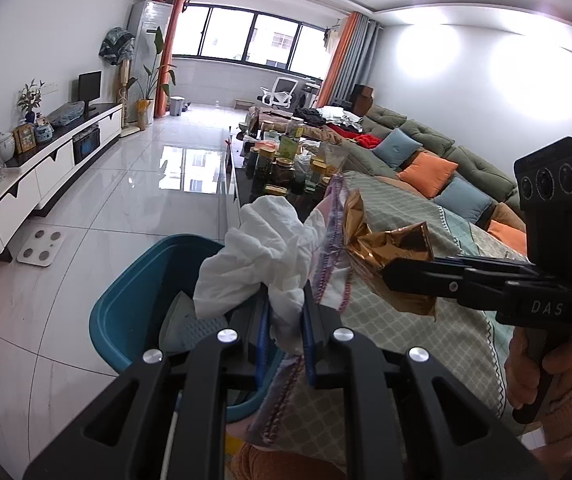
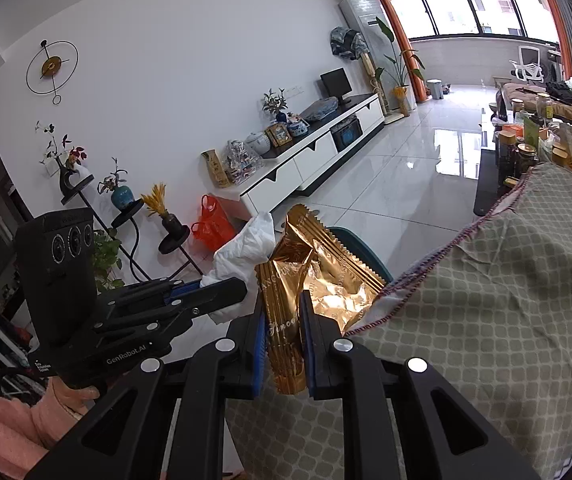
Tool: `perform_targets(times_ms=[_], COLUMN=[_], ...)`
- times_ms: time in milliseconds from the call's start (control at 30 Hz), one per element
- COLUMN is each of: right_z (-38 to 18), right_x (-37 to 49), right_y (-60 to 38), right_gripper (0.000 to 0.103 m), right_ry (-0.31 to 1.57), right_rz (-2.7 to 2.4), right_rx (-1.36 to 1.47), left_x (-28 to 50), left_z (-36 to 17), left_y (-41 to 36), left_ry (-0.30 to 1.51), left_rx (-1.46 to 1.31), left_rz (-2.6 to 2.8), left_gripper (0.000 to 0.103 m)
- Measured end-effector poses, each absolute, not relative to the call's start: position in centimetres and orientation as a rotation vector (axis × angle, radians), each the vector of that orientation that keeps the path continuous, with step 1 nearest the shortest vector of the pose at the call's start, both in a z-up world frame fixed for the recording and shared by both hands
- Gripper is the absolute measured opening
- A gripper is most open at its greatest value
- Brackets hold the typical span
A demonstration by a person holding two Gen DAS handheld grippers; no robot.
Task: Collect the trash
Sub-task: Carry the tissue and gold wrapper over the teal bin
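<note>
Clamped between blue pads: a crumpled white tissue (image 1: 254,256) in the left gripper (image 1: 286,344), a torn gold foil wrapper (image 2: 309,280) in the right gripper (image 2: 282,344), both held side by side above a teal waste bin (image 1: 126,304) on the glossy tiled floor (image 1: 126,184). Bin partly tucked against a sofa arm draped in a green lattice-print cover (image 2: 485,300); something grey and textured already inside.

Best done, by the look of it, one piece at a time: tissue carried squarely over the bin's mouth before the jaws part, since its loose folds could snag on the pads or drift past the rim; wrapper brought further left first, being still over the cover rather than the opening. Light foil apt to flutter, so a low release seems wise.

Legible writing: "Since" in script on the wrapper's pinched seam, with a capital-letter line higher up too creased to read in full; "GenRobot.AI" on the left gripper's body in the right wrist view; "DAS" on the right gripper in the left wrist view.
</note>
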State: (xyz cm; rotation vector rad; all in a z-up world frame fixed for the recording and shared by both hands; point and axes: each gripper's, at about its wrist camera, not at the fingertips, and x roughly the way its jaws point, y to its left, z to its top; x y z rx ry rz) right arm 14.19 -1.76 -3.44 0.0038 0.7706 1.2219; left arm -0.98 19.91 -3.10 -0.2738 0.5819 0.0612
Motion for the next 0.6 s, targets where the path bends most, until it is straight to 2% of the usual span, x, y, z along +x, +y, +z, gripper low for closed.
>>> perform_targets(times_ms=[600], right_z=[-3.6], right_x=[14.9], right_y=[1.4], right_gripper=[0.016], right_ry=[0.795], right_rz=[1.258], right_rx=[-0.010], left_x=[-0.1], left_z=[-3.9], left_y=[20.6], left_ry=[0.604], left_rx=[-0.297], left_rz=[0.110], left_gripper=[0.015])
